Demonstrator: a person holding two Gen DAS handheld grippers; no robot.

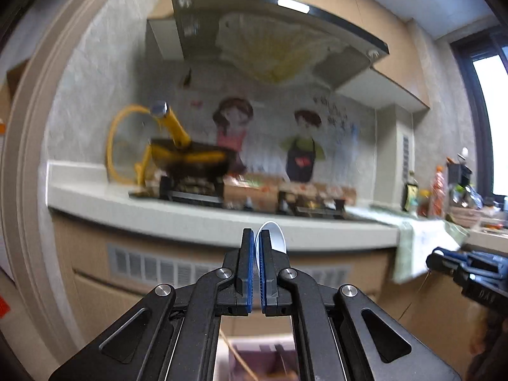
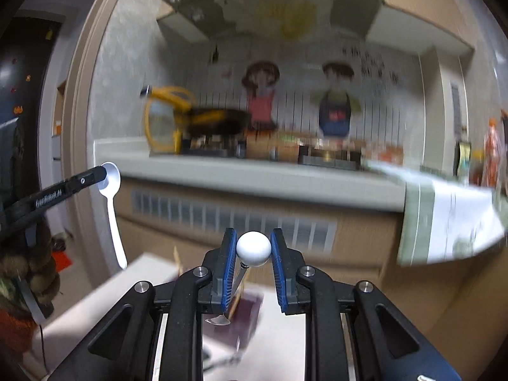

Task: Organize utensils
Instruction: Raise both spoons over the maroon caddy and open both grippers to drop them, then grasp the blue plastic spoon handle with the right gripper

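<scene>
Kitchen surroundings are seen behind both tools: a pale stone countertop point(image 1: 197, 219) carrying a black gas hob, a dark wok point(image 1: 190, 158) with a yellow handle, and a tiled wall with two cartoon figures under a glass range hood point(image 1: 279, 38). A patterned cloth point(image 2: 451, 222) is draped over the counter edge at the right.

The left gripper point(image 1: 256, 238) is closed almost fully, and the bowl of a white plastic spoon point(image 2: 111, 203) is pinched between its blue pads; in the right wrist view the spoon is seen hanging handle-down in the air, well clear of the counter. The right gripper point(image 2: 254, 249) is part-way closed on the white round ball end point(image 2: 254, 248) of a second utensil, whose thin metal shaft is seen running down behind the pads towards a pale tabletop point(image 2: 139, 273) below. What kind of utensil it is cannot be told.

Both pieces are judged to be light. The plastic spoon is likely thin, slightly flexible and smooth, so a grip on the curved bowl may be prone to pivoting; the flat handle near the neck would probably be held more securely. The ball end is hard and rounded and could roll or squirt from between the pads, so the shaft just beneath it is judged the safer place to be held.
</scene>
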